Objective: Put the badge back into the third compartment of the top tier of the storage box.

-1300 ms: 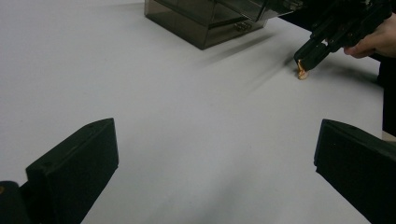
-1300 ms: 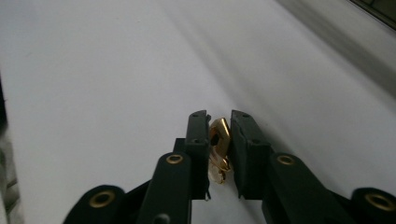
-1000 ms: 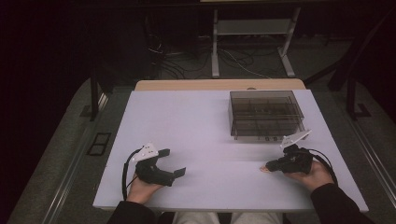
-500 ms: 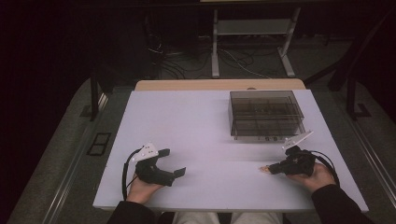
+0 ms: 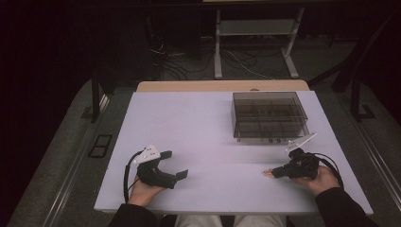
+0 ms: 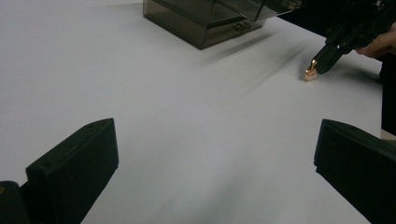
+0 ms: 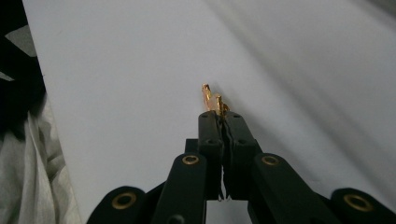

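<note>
Pickup looks done: right gripper (image 5: 273,173) has its jaws pressed together on a small gold piece (image 7: 212,101) at their tips, low over the white table (image 5: 203,127) near the front right, while left gripper (image 5: 176,165) rests idle with jaws spread wide on nothing. Carrying the piece to the smoky compartment box (image 5: 268,115), well apart behind, is probably what's left. Against the earlier frame, both hands sit put and the right jaws have closed the last bit onto the piece.

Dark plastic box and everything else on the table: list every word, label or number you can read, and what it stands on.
None can be read.
Dark plastic box: small marks on its front lower edge, too small and blurred to read.
White table, left gripper, right gripper: no text.
</note>
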Tool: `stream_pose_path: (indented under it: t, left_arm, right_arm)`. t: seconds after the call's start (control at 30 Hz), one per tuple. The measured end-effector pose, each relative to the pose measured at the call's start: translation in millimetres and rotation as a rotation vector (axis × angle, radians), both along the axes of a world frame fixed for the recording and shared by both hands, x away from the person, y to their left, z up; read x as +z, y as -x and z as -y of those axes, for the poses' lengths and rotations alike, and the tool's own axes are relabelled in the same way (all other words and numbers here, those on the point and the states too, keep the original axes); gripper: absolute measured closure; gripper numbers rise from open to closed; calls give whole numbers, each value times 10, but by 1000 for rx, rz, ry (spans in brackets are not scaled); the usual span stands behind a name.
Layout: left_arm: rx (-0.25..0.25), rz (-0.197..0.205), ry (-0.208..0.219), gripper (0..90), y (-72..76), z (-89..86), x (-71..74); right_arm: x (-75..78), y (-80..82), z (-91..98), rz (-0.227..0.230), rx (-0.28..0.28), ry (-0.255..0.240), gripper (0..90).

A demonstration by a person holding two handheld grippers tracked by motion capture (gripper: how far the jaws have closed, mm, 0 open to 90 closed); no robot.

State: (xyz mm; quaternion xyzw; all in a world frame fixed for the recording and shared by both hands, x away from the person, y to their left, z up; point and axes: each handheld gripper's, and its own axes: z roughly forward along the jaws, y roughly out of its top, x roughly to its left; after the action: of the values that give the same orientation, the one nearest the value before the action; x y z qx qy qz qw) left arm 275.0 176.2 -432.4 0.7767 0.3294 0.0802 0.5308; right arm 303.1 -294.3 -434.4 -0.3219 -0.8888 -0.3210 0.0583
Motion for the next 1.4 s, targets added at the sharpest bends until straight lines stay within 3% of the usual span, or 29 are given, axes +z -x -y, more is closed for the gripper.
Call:
stream_pose_path:
  t: [0.77, 1.4]
  left_arm:
    - [-2, -4, 2, 0, -1, 3, -6]
    - [5, -9, 1, 0, -2, -3, -12]
  right_arm:
    - [148, 14, 46, 2, 1, -49, 860]
    - [324, 16, 107, 15, 5, -47, 860]
